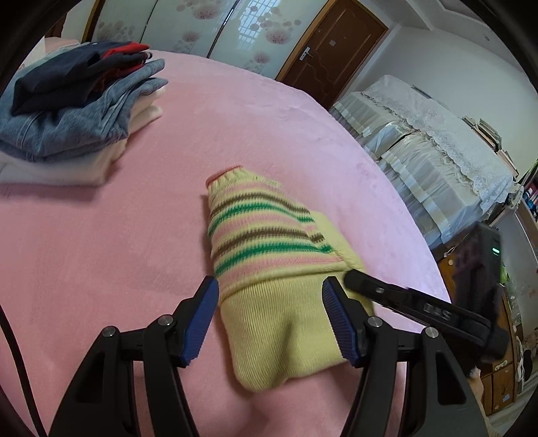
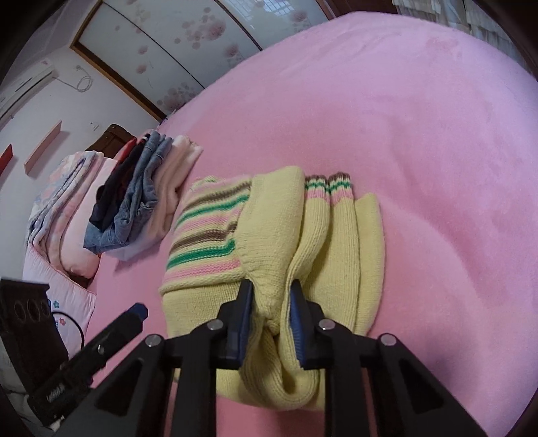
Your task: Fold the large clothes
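On the pink bed [image 2: 420, 134] near 1 stack of folded clothes [image 2: 141, 201], our right gripper [image 2: 269, 302] pinches the folded yellow sweater [image 2: 269, 218], left gripper [image 1: 269, 322] spread empty; next, we judge, lift it across.

Home bedroom. I'm working over a bed with a pink plush cover [image 1: 134, 235], a stack of folded clothes [image 1: 77, 111] on it, rolled floral quilts [image 2: 64, 215] at the head end. Sliding wardrobe doors with pink flower print [image 1: 188, 30] behind, brown wooden door [image 1: 333, 50] beside them. Wall air conditioner [image 2: 23, 87] up high, lace-draped storage boxes [image 1: 430, 148] along one wall.
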